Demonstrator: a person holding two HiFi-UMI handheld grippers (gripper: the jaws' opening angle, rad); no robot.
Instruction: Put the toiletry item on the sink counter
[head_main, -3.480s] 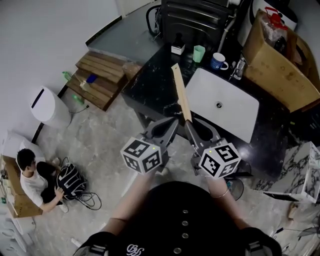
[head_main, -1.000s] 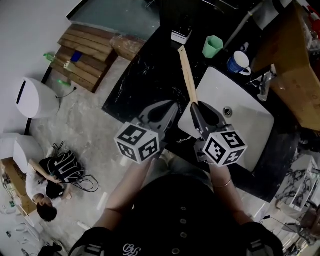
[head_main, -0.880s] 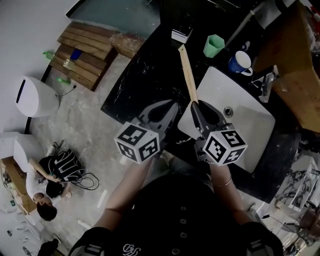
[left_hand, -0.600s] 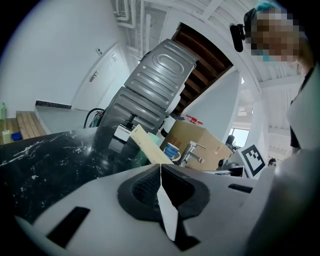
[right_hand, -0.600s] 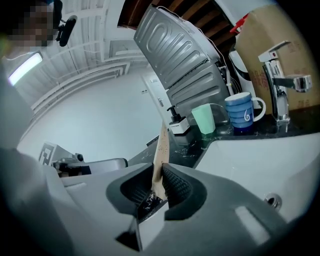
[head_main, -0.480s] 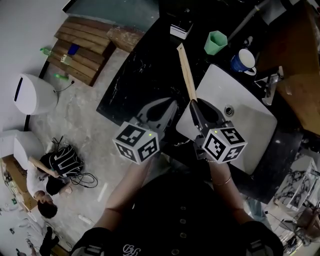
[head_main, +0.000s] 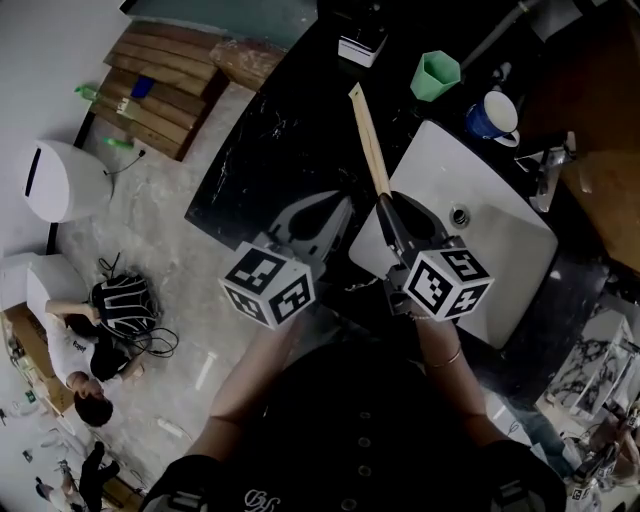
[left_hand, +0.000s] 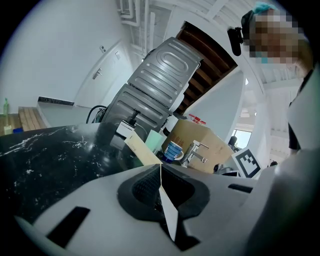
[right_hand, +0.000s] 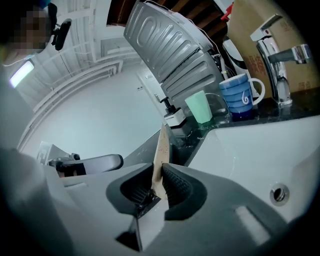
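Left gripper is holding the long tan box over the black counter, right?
No: the right gripper holds the long tan box over the black counter; the right gripper view shows its jaws shut on it. The left gripper is empty.

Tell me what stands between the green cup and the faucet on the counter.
A blue mug stands between the green cup and the faucet. The right gripper view shows this clearly.

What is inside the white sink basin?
Inside the white sink, only the drain shows. The right gripper, shut on the long tan box, covers the basin's left part, so that part cannot be seen.
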